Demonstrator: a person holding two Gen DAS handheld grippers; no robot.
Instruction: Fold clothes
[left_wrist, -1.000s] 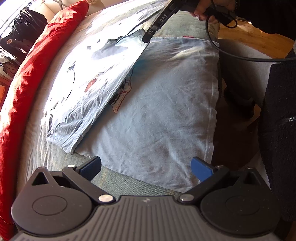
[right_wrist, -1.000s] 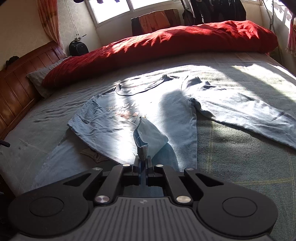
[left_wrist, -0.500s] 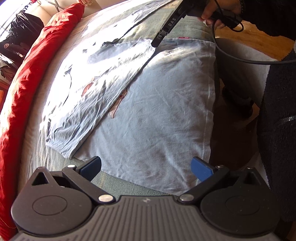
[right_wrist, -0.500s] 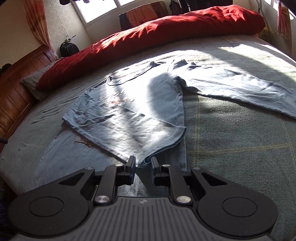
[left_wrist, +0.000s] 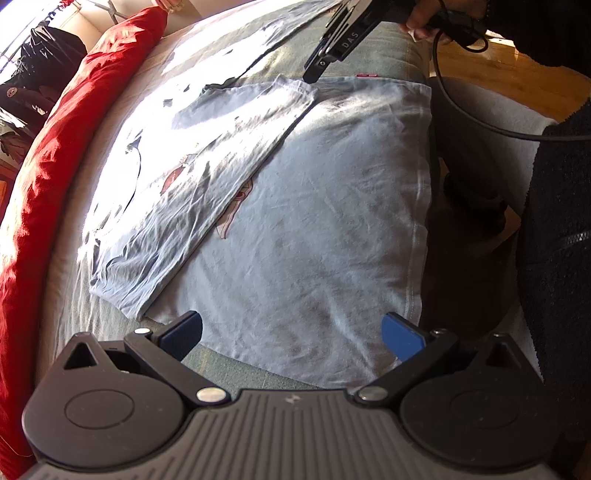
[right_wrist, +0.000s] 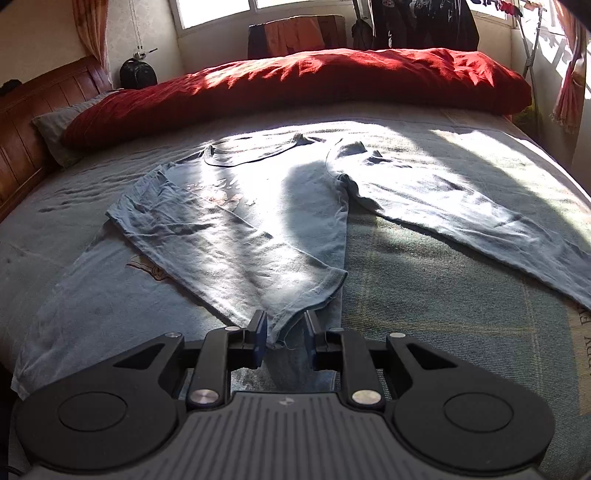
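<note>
shirt (right_wrist: 236, 236) flat, collar toward red duvet (right_wrist: 295, 85)

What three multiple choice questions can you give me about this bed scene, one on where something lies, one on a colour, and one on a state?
1. Where does the red duvet lie?
A. Along the far side of the bed, beyond the shirt
B. Bunched under the right gripper
C. On the floor

2. What colour is the long-sleeved shirt spread on the bed?
A. White
B. Light blue
C. Black

3. How does the shirt's near sleeve lie?
A. Stretched straight out off the bed
B. Rolled into a ball
C. Folded across the body of the shirt

Answers:
1. A, the duvet runs along the far edge in the right wrist view.
2. B, the cloth is pale blue in both views.
3. C, the sleeve lies slantwise over the chest print, its cuff between the opening jaws of the right gripper.
</note>
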